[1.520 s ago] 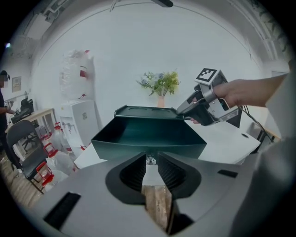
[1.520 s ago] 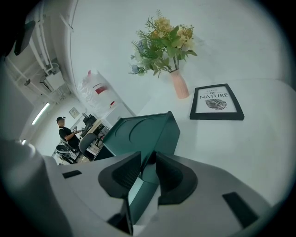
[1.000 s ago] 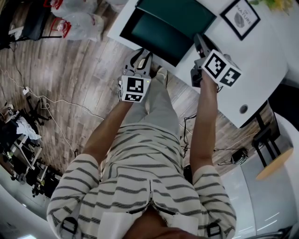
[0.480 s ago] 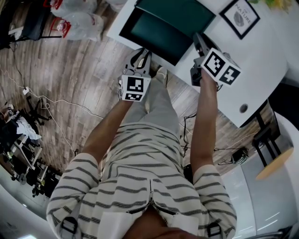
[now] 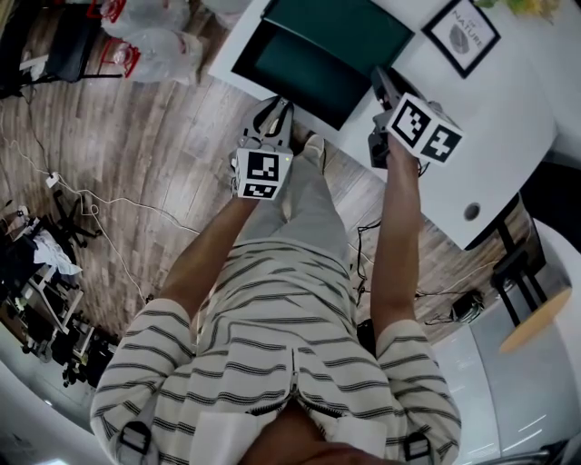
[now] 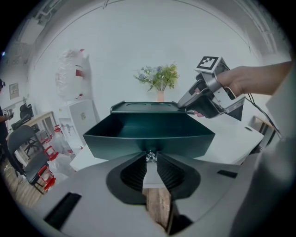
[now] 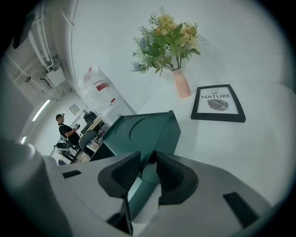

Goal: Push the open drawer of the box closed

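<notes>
A dark green box [image 5: 349,27] stands on the white table [image 5: 490,127], and its drawer [image 5: 300,77] is pulled out toward me. In the left gripper view the drawer front [image 6: 148,139] fills the middle. Its small metal knob [image 6: 150,157] sits between the tips of my left gripper [image 6: 151,158], whose jaws are closed onto it. That left gripper [image 5: 277,107] is at the drawer's near face. My right gripper [image 7: 149,159] pinches the near right corner of the box [image 7: 138,132]. From above, the right gripper [image 5: 379,77] is at the box's right side.
A framed print [image 7: 218,102] lies on the table right of the box, and a pink vase of flowers [image 7: 180,83] stands behind it. Plastic bags [image 5: 150,36] and a chair sit on the wooden floor to the left. The table edge runs just under the drawer.
Both grippers stay at the box. The right gripper and the box sit slightly higher in the head view; nothing has been let go.
</notes>
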